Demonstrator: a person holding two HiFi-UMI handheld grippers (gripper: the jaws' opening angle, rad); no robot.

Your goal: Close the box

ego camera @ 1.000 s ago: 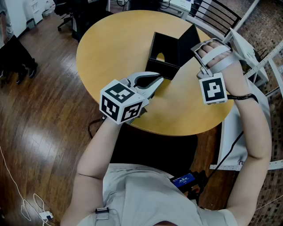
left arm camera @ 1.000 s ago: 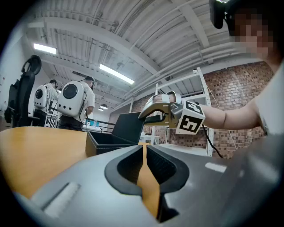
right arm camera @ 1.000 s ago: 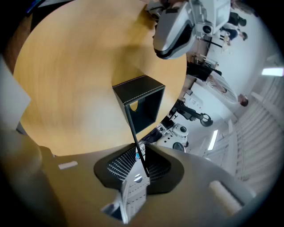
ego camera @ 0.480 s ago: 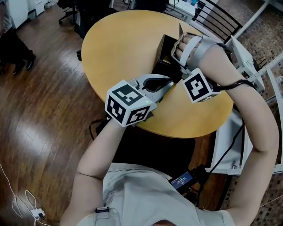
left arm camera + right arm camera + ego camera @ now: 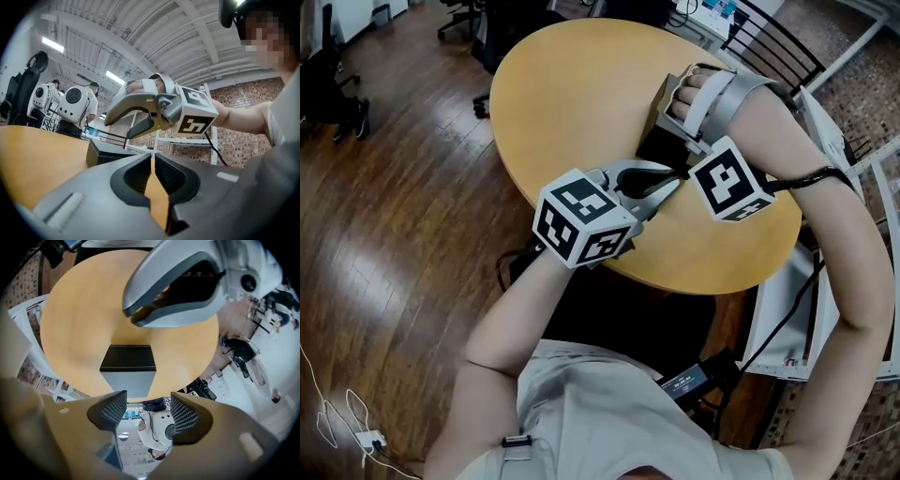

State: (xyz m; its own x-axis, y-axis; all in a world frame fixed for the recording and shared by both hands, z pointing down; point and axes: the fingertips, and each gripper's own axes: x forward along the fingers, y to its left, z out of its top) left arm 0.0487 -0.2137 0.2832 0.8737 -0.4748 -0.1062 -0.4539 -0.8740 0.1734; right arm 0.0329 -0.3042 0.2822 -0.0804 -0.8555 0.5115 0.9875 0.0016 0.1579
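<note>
The black box (image 5: 653,146) sits on the round wooden table (image 5: 572,94), largely covered by my right hand. In the right gripper view the box (image 5: 127,358) lies straight ahead with its lid down flat. My right gripper (image 5: 143,411) hovers over it; its jaws are opening wide and nothing is between the pads. In the left gripper view the right gripper (image 5: 120,127) hangs just above the box (image 5: 108,153). My left gripper (image 5: 676,178) rests low on the table at the box's near side, jaws shut and empty (image 5: 152,158).
A white metal rack (image 5: 825,141) stands close to the table's right side. A black slatted chair back (image 5: 769,42) and office chairs (image 5: 502,23) stand beyond the far edge. Cables (image 5: 342,422) lie on the wooden floor. White robots (image 5: 75,101) stand in the background.
The box stood open with its lid upright; my right gripper swung left and down with the lid, which now lies shut. The right jaws have spread apart. The left gripper barely moved.
</note>
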